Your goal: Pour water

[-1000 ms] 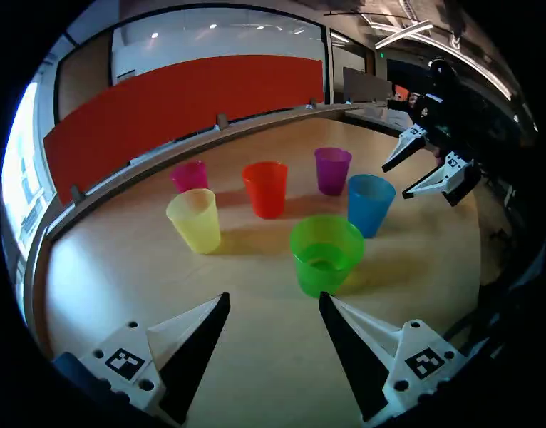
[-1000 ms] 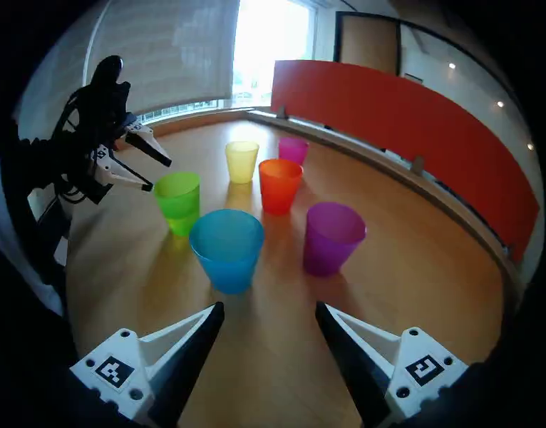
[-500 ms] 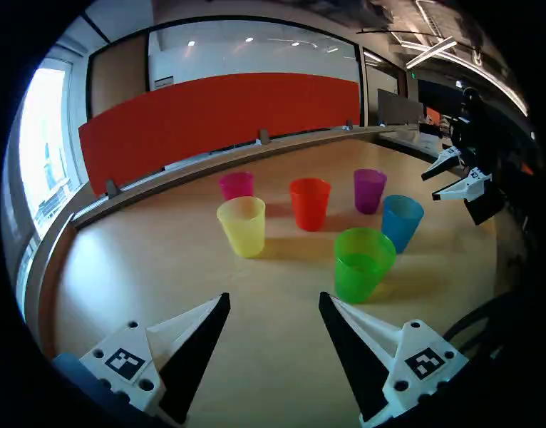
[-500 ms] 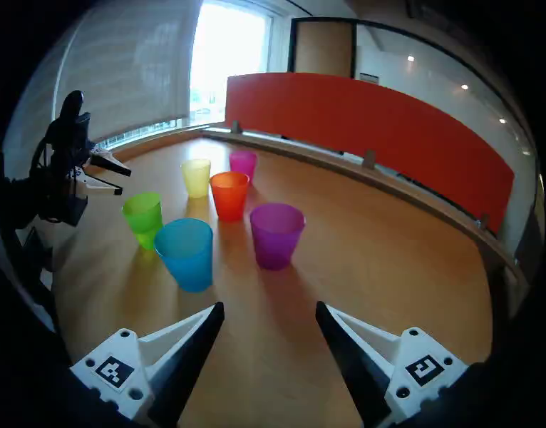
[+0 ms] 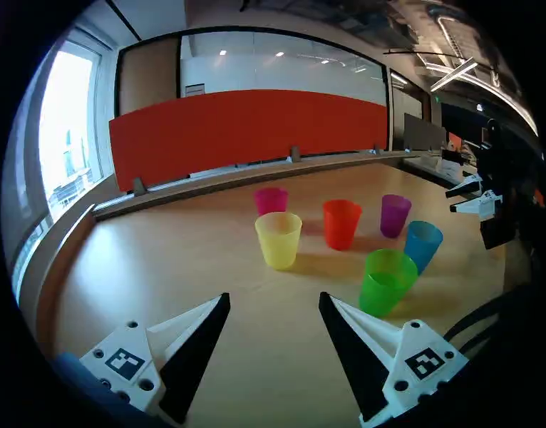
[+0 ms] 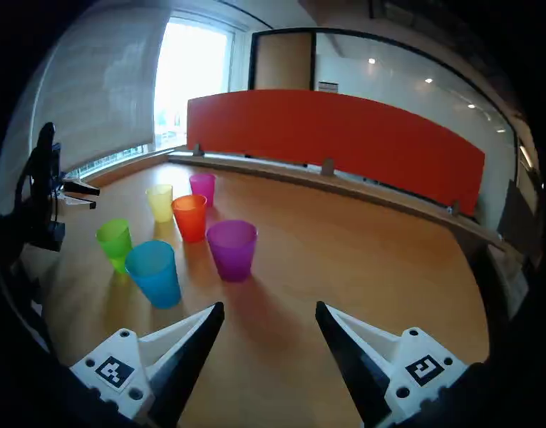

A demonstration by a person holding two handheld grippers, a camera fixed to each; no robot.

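Several plastic cups stand grouped on a wooden table. In the left gripper view a green cup is nearest, with blue, purple, orange, yellow and pink cups behind. My left gripper is open above bare table, short of the cups. In the right gripper view the blue cup and purple cup are closest; orange, green, yellow and pink lie beyond. My right gripper is open and holds nothing.
A long red partition runs along the table's far edge. A bright window is at the left. The other gripper shows at the right edge of the left gripper view, and at the far left of the right gripper view.
Both grippers have drawn back from the cups, which now look smaller and farther. The left view has swung left, the right view right. Both stay open.
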